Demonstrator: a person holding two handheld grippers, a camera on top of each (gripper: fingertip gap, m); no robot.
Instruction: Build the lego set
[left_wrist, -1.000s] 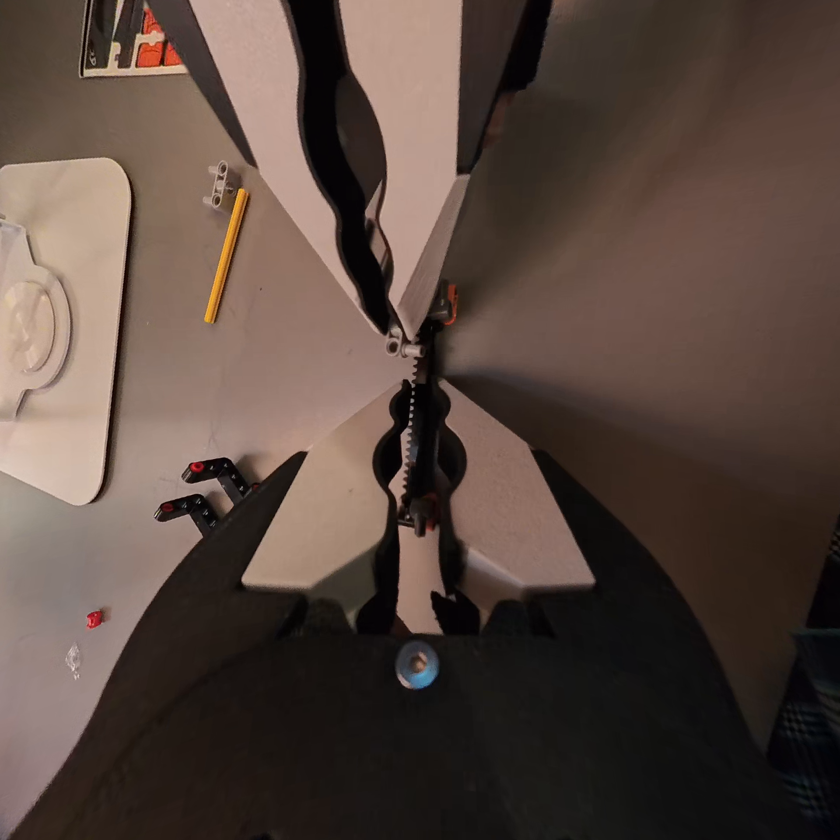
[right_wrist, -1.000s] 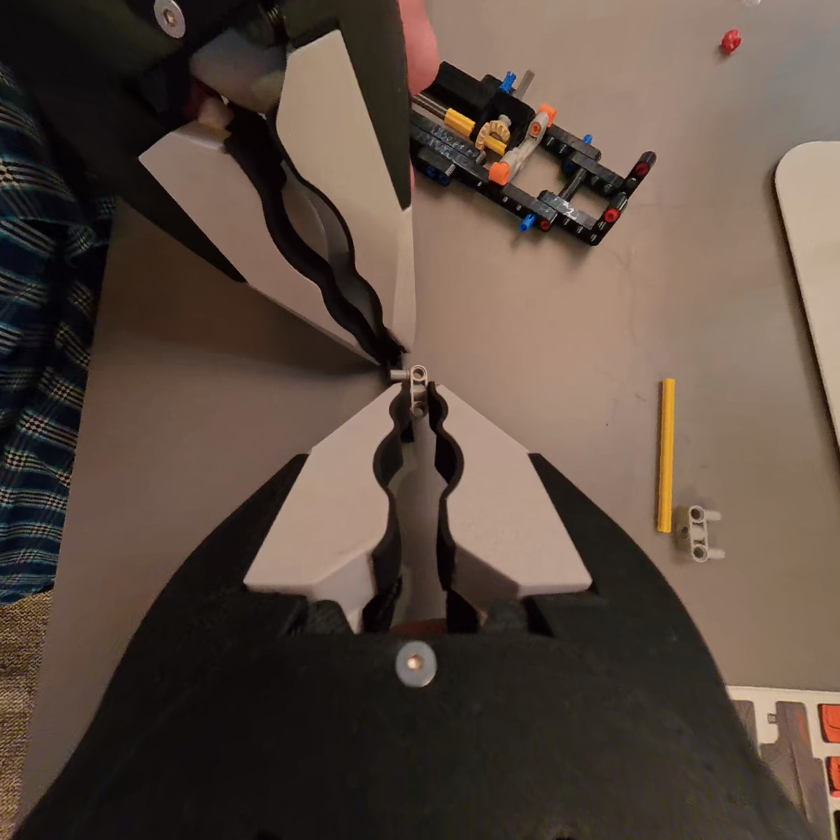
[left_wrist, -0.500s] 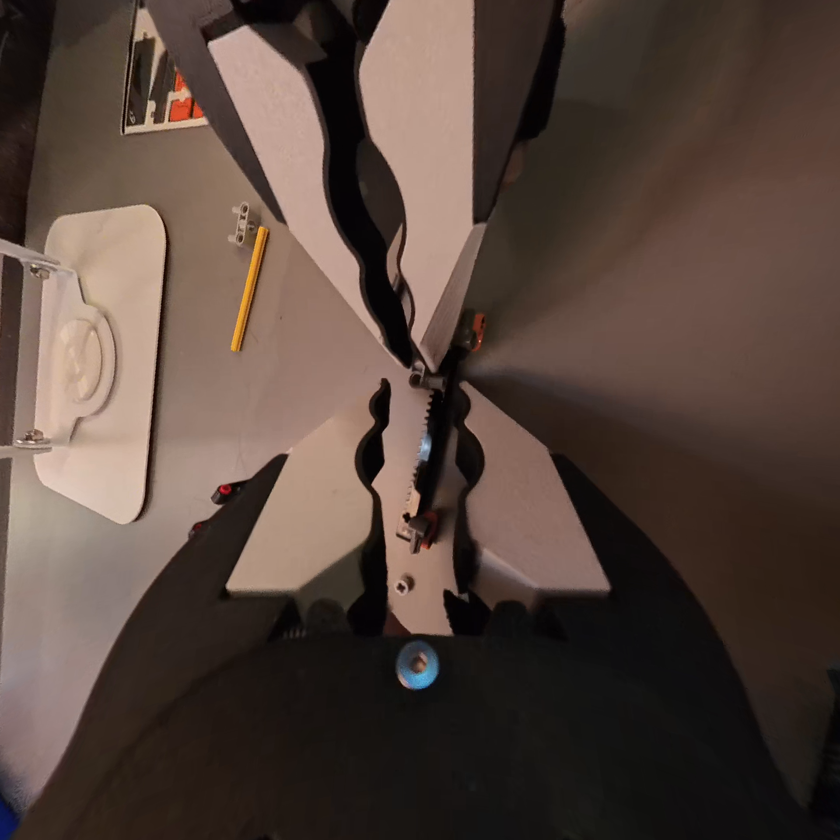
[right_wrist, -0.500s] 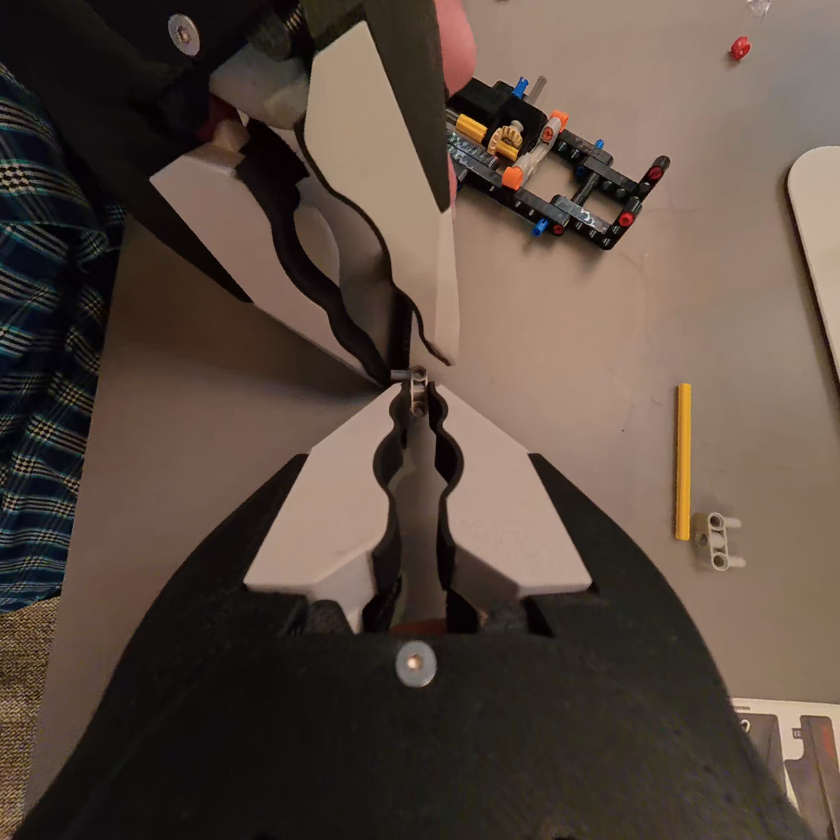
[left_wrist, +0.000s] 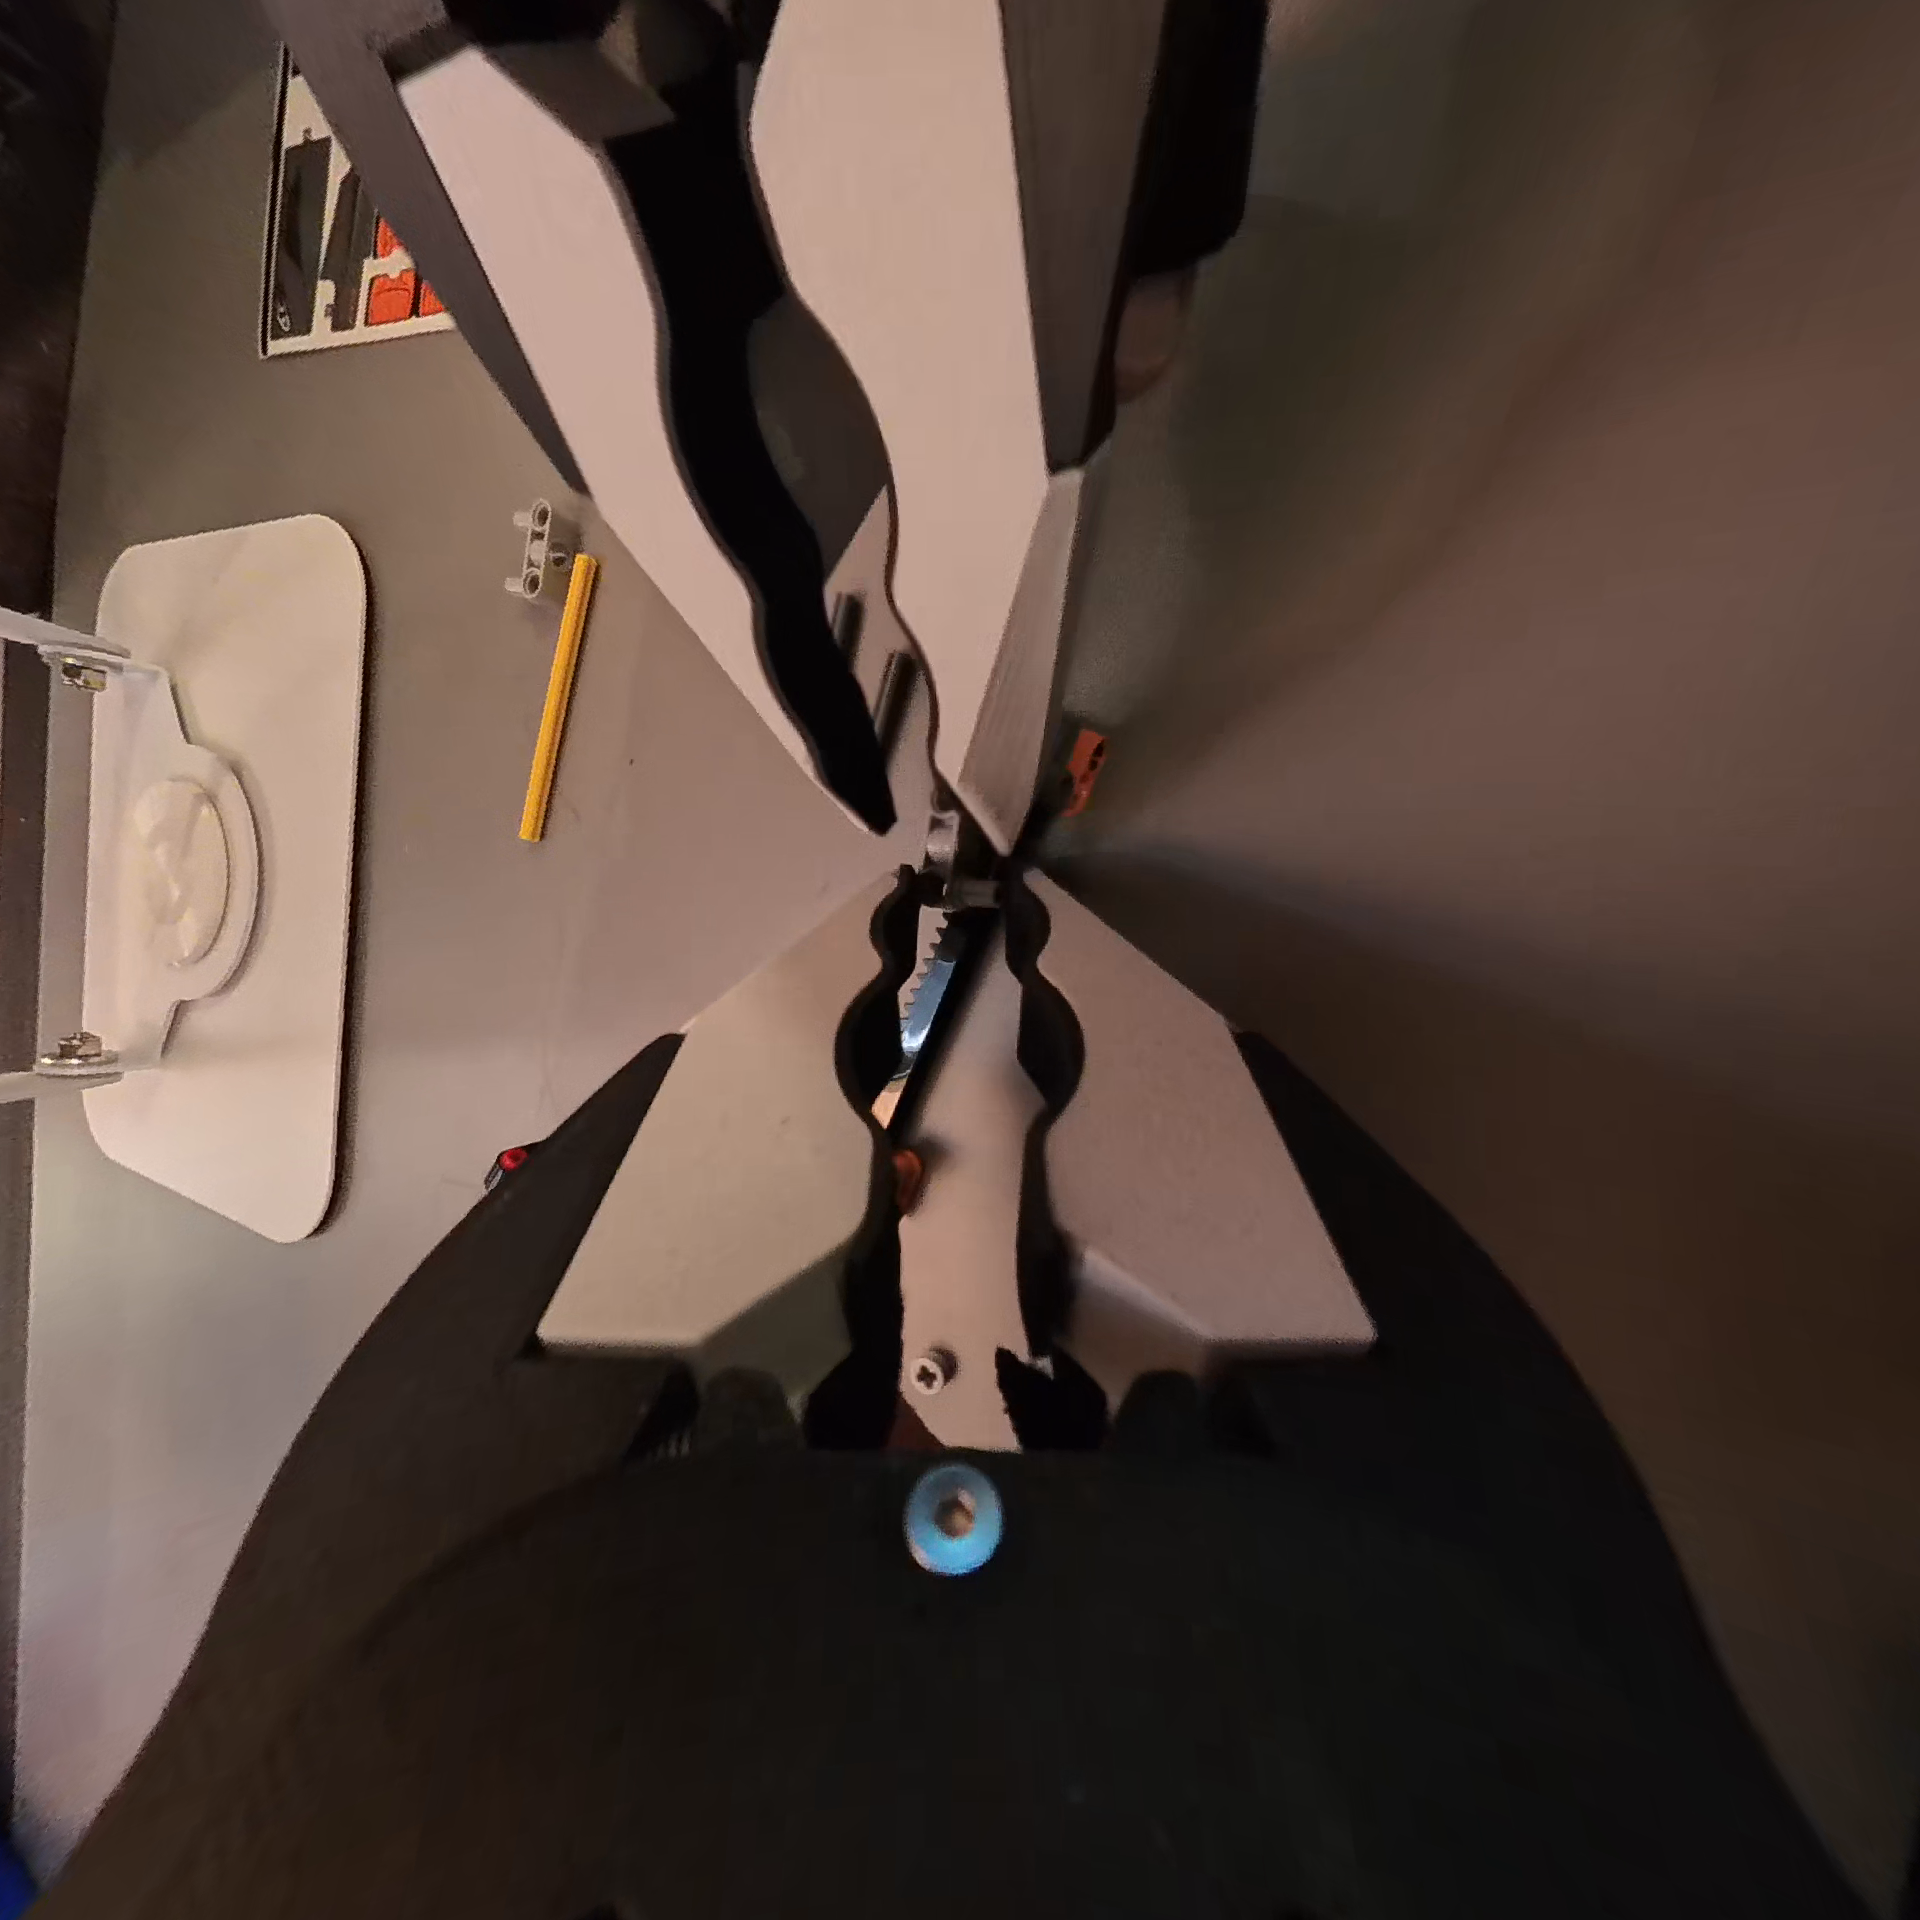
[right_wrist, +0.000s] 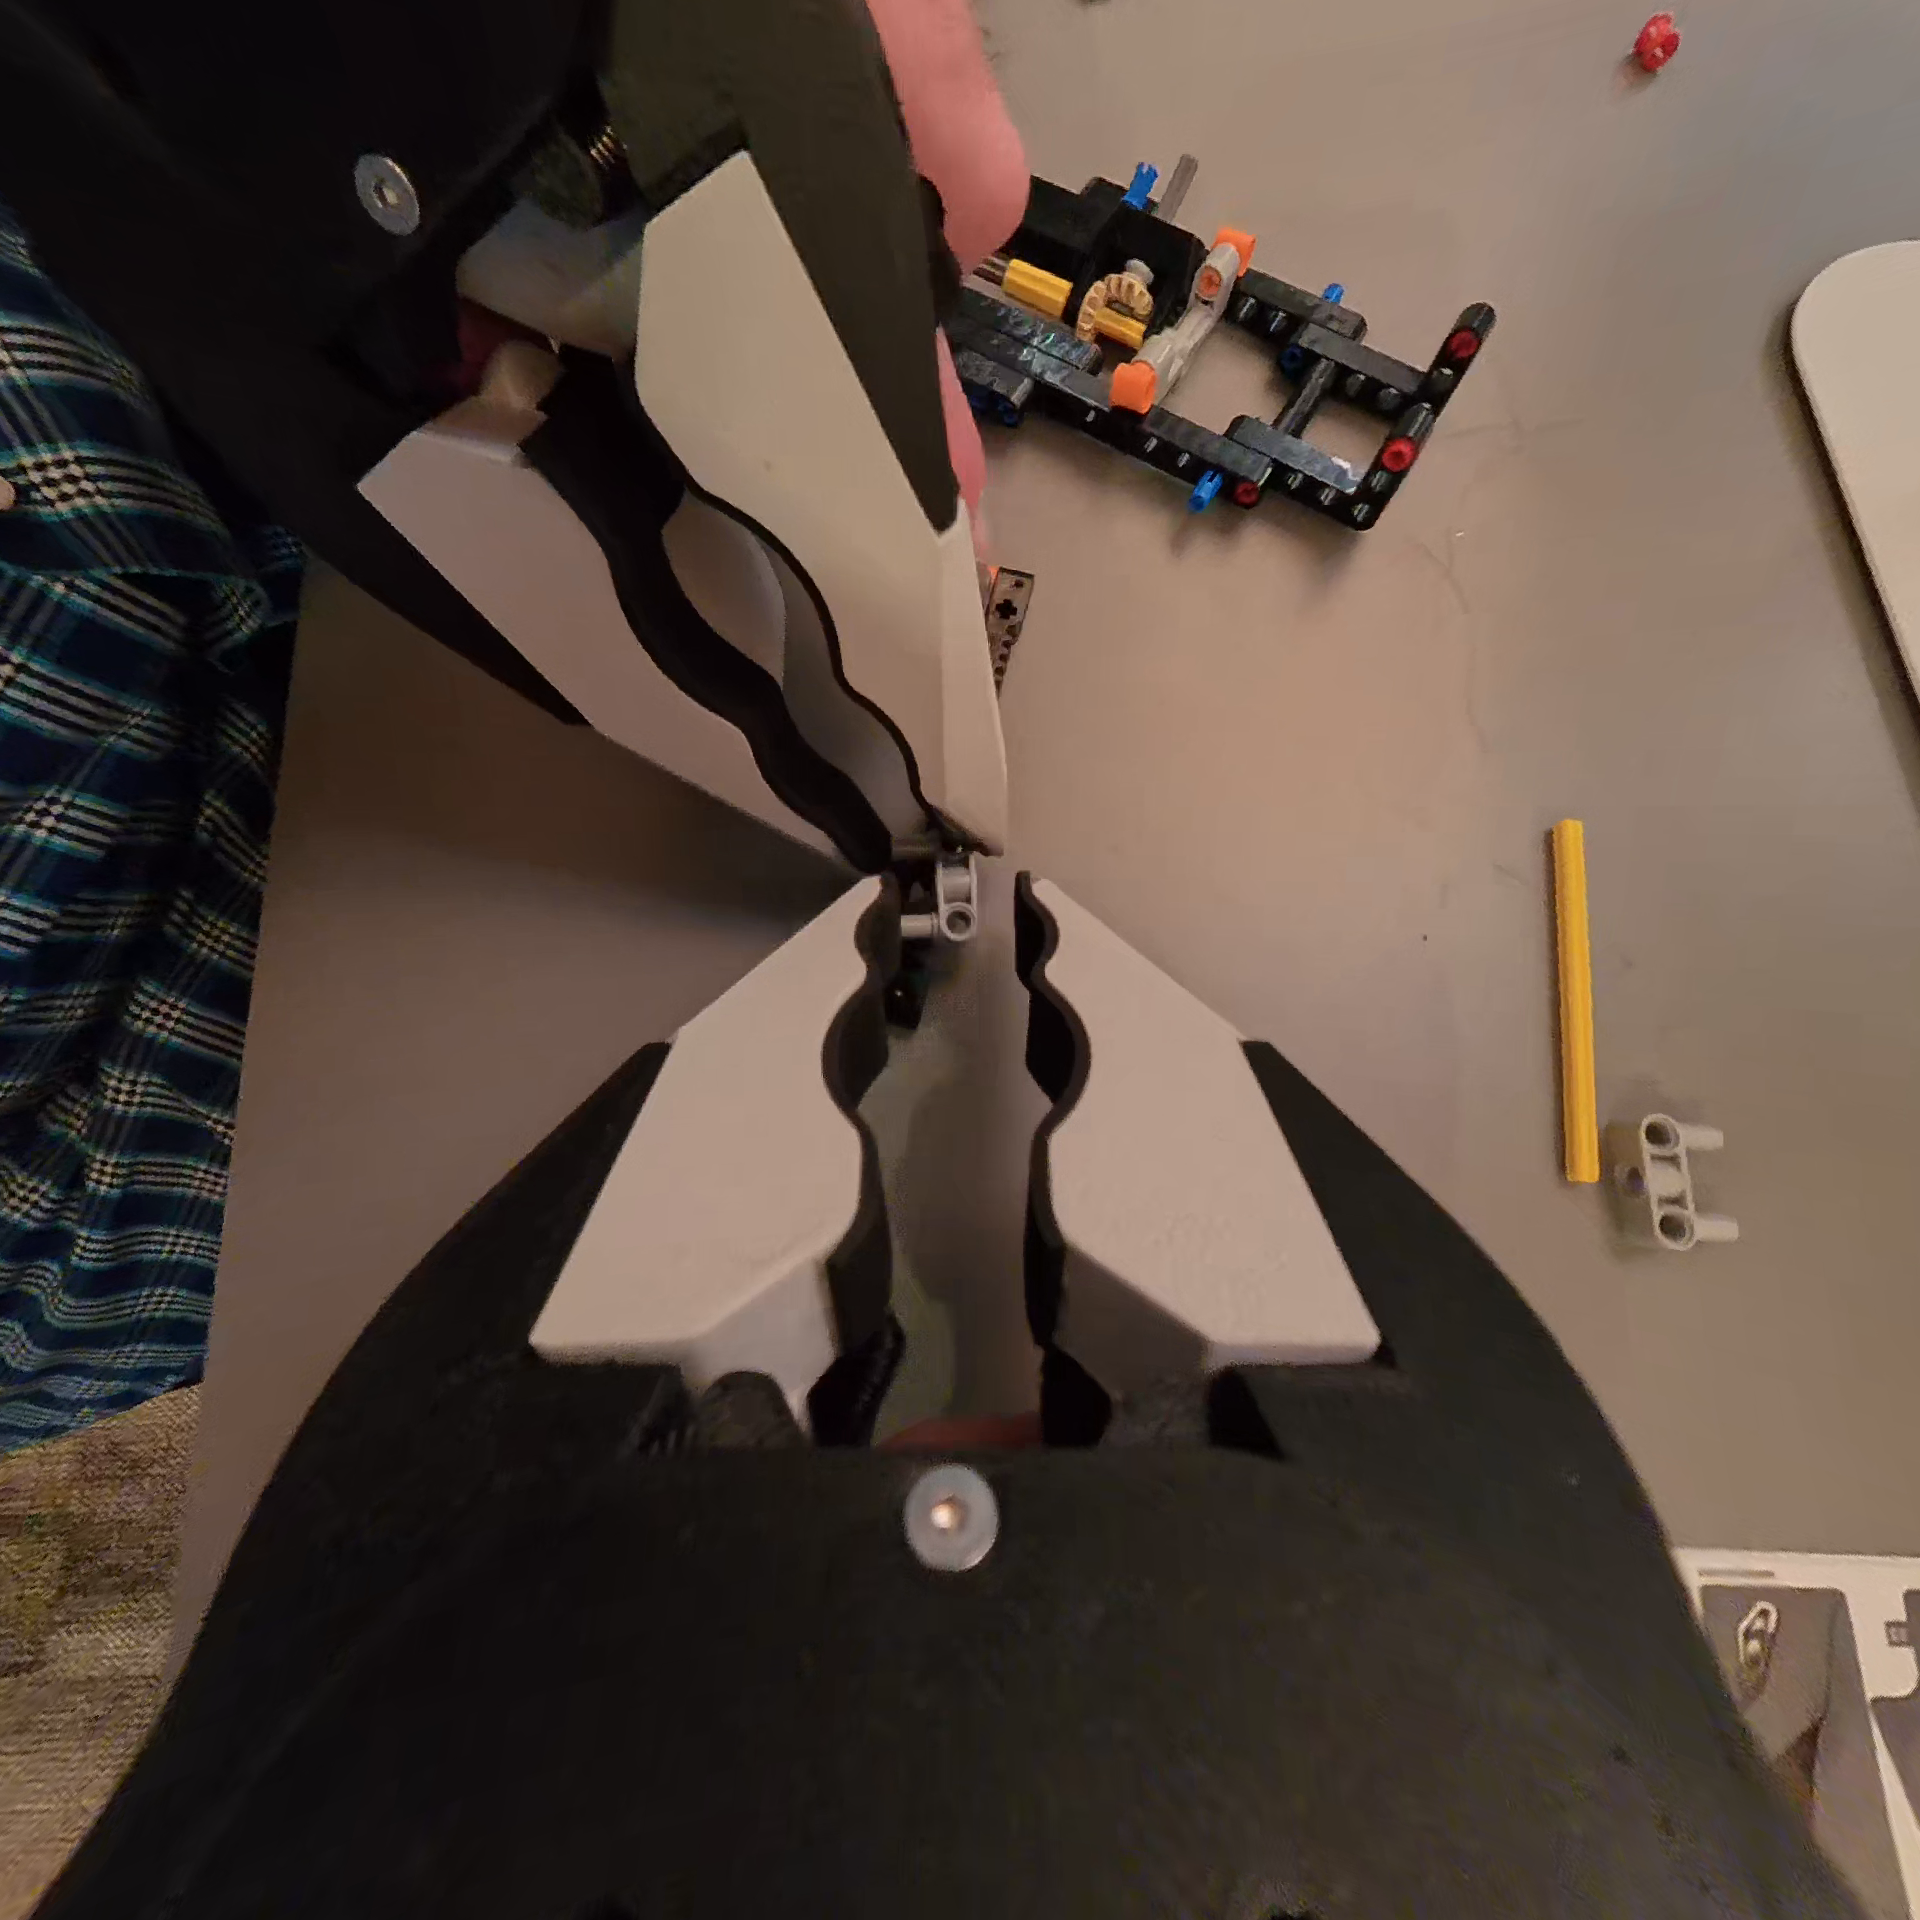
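Observation:
My left gripper (left_wrist: 956, 894) is shut on a black toothed rack (left_wrist: 930, 987) with orange ends (left_wrist: 1086, 769), which lies tilted along the gap between its fingers. A small grey connector (left_wrist: 943, 840) sits on the rack's far tip. In the right wrist view my right gripper (right_wrist: 951, 883) is open, and the grey connector (right_wrist: 956, 904) lies between its fingertips, nearer the left one. The left gripper (right_wrist: 940, 836) comes in from the upper left, tip to tip with the right. The rack's other end (right_wrist: 1006, 613) shows behind its finger.
A black chassis assembly (right_wrist: 1226, 353) with orange, yellow and blue parts lies on the grey table beyond. A yellow axle (right_wrist: 1574, 997) and a grey pin connector (right_wrist: 1662, 1184) lie at right. A white board (left_wrist: 229, 862), an instruction sheet (left_wrist: 343, 239), a red piece (right_wrist: 1655, 42) and plaid cloth (right_wrist: 104, 831) show. Less than 4 cm separates the two grippers' tips.
My right gripper has opened and let go of the grey connector, which stays on the rack's tip. The left gripper has shifted and the rack now tilts in its jaws.

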